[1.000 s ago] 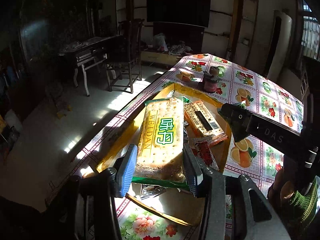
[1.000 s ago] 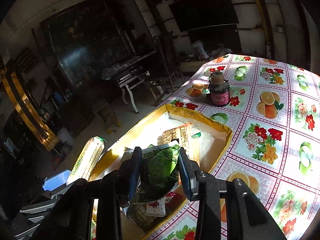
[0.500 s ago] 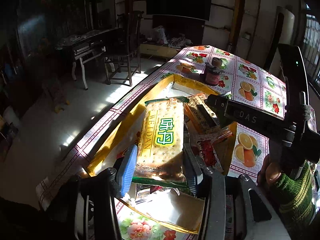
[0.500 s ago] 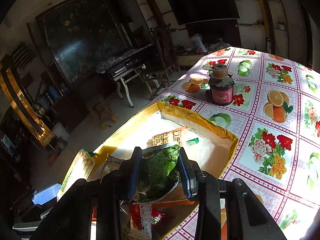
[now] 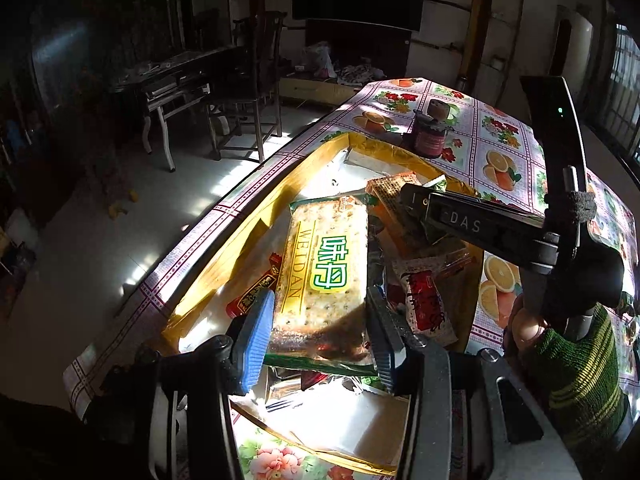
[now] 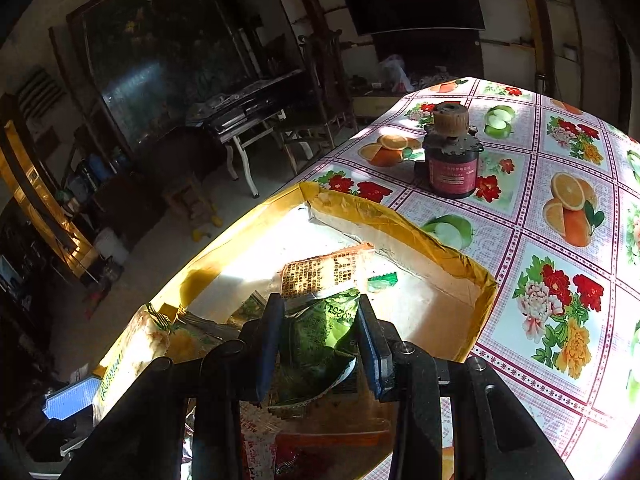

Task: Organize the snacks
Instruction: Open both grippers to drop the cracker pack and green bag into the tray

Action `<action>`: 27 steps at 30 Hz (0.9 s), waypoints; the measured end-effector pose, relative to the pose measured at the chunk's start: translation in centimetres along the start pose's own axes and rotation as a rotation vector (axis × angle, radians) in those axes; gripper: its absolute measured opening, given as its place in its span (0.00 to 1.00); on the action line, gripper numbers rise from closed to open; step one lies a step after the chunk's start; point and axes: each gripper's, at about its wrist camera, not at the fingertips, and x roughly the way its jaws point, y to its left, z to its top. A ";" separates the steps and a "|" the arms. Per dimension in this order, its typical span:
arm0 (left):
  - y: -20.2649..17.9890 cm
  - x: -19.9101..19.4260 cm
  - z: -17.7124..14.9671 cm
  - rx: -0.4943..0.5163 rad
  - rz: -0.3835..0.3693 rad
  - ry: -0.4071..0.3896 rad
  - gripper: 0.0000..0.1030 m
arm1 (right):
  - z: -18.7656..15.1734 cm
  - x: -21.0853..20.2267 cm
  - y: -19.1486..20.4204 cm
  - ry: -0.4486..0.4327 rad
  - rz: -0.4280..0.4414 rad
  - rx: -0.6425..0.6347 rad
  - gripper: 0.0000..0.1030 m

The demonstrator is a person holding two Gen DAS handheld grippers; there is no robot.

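Note:
My left gripper (image 5: 320, 340) is shut on a long cracker pack (image 5: 326, 268) with a green label, held over a shallow yellow-rimmed box (image 5: 372, 148) on the table. My right gripper (image 6: 320, 344) is shut on a crumpled green snack bag (image 6: 316, 340), also over the box (image 6: 400, 220). It shows in the left wrist view (image 5: 424, 208) at the right, above the snacks. In the box lie an orange printed packet (image 6: 320, 272), a red-and-white packet (image 5: 426, 304) and a dark red bar (image 5: 254, 294). The cracker pack also shows at the lower left of the right wrist view (image 6: 132, 360).
A dark jar (image 6: 452, 156) with a brown lid stands on the fruit-and-flower tablecloth (image 6: 560, 240) just beyond the box. The table edge runs along the box's left side, with tiled floor, a chair (image 5: 248, 92) and a side table (image 5: 168, 84) beyond.
Both grippers have moved forward over the box, each still holding its snack. The right gripper now reaches further across in the left wrist view.

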 end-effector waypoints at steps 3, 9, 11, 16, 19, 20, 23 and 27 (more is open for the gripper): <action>-0.2 0.1 -0.1 -0.001 -0.007 0.000 0.44 | 0.2 0.1 0.0 0.005 -0.008 -0.008 0.38; -0.3 0.2 -0.1 0.017 -0.025 0.012 0.59 | 0.2 -0.1 0.1 0.000 -0.002 -0.004 0.66; -0.7 -0.1 -0.3 0.031 -0.015 -0.001 0.72 | 0.2 -0.6 0.2 -0.016 0.002 -0.004 0.70; -1.2 -1.0 -0.6 0.031 -0.001 -0.020 0.74 | 0.1 -1.9 0.5 -0.033 0.016 -0.015 0.73; -1.5 -1.6 -1.0 0.035 -0.013 -0.028 0.75 | -0.3 -2.8 0.8 -0.036 0.025 -0.037 0.78; -1.6 -1.9 -1.2 0.041 -0.014 -0.035 0.76 | -0.4 -3.2 0.8 -0.039 0.027 -0.045 0.81; -2.1 -2.8 -1.7 0.057 -0.022 -0.044 0.77 | -1.1 -4.3 1.0 -0.045 0.032 -0.072 0.84; -2.6 -3.7 -2.6 0.070 -0.038 -0.043 0.78 | -2.1 -5.6 0.7 -0.045 0.038 -0.101 0.87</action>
